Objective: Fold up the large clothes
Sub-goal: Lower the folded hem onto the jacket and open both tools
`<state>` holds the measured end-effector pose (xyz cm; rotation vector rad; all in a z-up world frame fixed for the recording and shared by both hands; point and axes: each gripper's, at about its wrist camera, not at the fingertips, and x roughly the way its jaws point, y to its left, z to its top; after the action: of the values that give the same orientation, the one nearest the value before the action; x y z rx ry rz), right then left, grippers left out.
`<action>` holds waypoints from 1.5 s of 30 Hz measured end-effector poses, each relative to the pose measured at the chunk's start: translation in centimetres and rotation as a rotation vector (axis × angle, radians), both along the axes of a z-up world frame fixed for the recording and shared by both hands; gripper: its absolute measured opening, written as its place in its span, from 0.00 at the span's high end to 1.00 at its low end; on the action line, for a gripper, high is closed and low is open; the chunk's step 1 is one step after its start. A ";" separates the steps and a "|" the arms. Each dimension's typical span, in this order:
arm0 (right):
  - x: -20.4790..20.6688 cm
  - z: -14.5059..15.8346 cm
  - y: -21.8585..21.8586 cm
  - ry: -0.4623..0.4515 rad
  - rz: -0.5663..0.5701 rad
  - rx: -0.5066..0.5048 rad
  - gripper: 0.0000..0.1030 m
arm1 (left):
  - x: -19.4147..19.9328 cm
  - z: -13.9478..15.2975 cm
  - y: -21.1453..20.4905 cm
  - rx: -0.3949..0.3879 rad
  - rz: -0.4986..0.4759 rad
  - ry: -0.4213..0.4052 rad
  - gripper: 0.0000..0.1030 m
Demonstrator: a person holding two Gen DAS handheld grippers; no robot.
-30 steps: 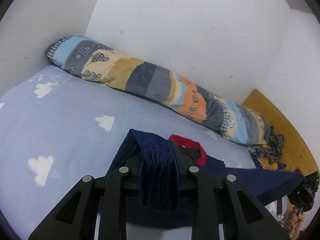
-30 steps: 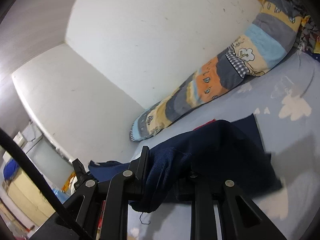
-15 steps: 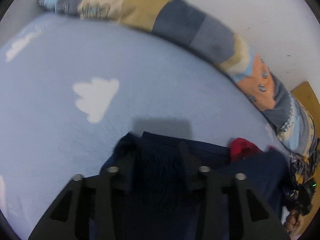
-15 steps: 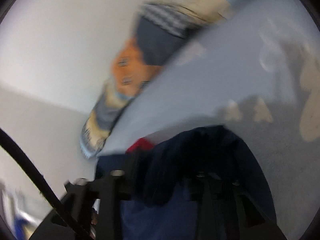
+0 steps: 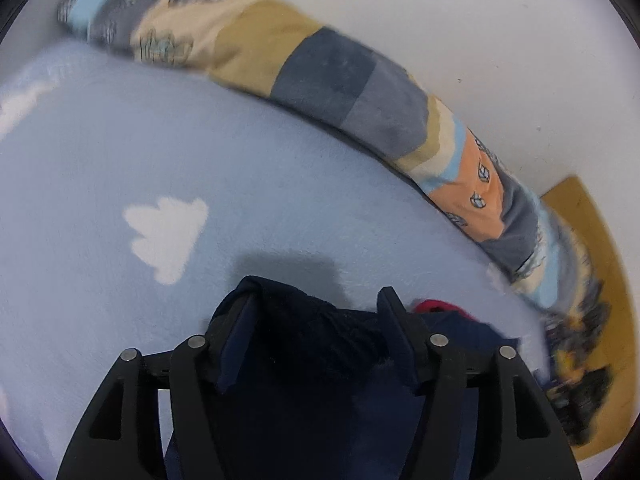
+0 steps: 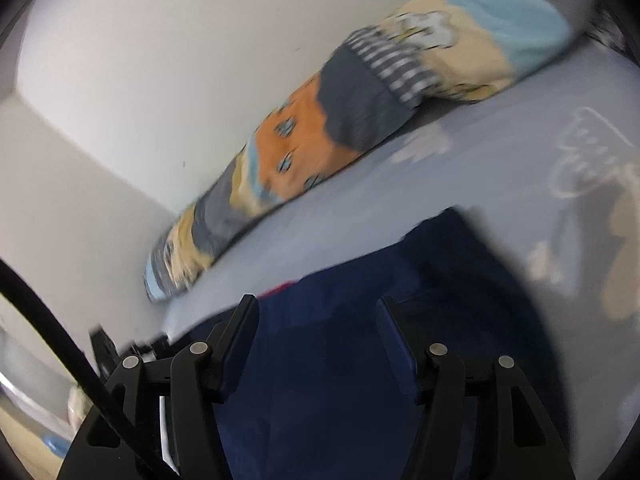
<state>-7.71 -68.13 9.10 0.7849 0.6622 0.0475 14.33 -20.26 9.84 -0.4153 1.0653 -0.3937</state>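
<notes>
A navy blue garment (image 5: 320, 380) with a red collar trim (image 5: 438, 306) lies on the light blue bed sheet (image 5: 200, 160). My left gripper (image 5: 318, 308) has its jaws spread wide, with a bunched fold of the garment lying loose between them. In the right wrist view the garment (image 6: 400, 300) lies spread on the sheet (image 6: 500, 168). My right gripper (image 6: 318, 312) stands open above it, holding nothing. Both views are blurred by motion.
A long patchwork bolster pillow (image 5: 360, 92) lies along the white wall (image 5: 440, 20) at the bed's far edge; it also shows in the right wrist view (image 6: 360, 100). A wooden headboard (image 5: 592, 240) stands at the right. White cloud prints (image 5: 168, 232) mark the sheet.
Both grippers have opened and let go of the navy garment they were holding up. The garment has dropped onto the sheet. Both cameras have tipped down towards the bed.
</notes>
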 end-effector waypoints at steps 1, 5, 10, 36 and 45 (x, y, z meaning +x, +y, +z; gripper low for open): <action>0.2 -0.6 0.8 0.009 0.012 -0.021 0.36 | 0.8 -0.7 0.8 -0.060 0.010 0.050 0.33; 1.7 -4.2 1.0 0.053 -0.006 -0.062 0.36 | 3.2 -5.2 5.8 -0.388 0.138 0.307 0.26; 0.3 -6.9 -2.1 0.064 -0.087 -0.038 0.41 | 1.4 -1.4 9.1 -0.253 0.214 0.069 0.26; -2.5 -4.6 -2.8 0.063 -0.135 -0.105 0.54 | -8.0 -2.9 3.3 0.183 0.238 -0.246 0.17; -7.5 -0.1 8.1 0.081 0.118 -0.176 0.45 | -19.6 -1.3 -1.9 0.436 -0.084 -0.397 0.14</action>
<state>-15.23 -60.01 9.04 0.5801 0.7787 0.0640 -5.25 -22.14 8.56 0.0967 0.7521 -0.2915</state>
